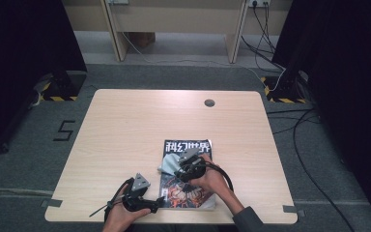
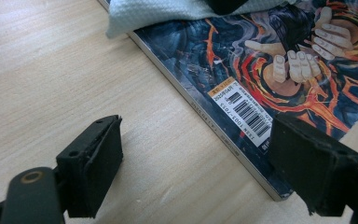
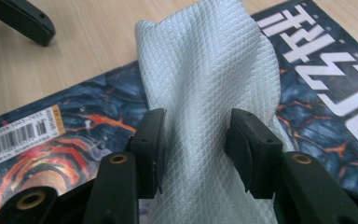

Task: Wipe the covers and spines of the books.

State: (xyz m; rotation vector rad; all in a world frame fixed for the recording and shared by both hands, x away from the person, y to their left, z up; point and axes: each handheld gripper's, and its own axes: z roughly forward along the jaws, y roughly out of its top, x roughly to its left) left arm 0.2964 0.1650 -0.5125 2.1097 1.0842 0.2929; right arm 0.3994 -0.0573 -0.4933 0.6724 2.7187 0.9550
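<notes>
Your right gripper [image 3: 196, 140] pinches the cloth [image 3: 209, 70] bunched on the magazine [image 1: 187, 176], near table [image 1: 125, 125] edge, likely for wiping. Left gripper [image 2: 209, 163] gapes wide, empty, at the magazine's left edge, maybe bracing it.

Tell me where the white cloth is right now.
The white cloth lies on the magazine at the table's near right, pinched in the right claw; the left claw stands open at the magazine's spine corner.

Glossy paper magazine [image 3: 331, 93], waffle-textured cloth [image 3: 209, 79], pale wood-grain table [image 1: 125, 130]
</notes>
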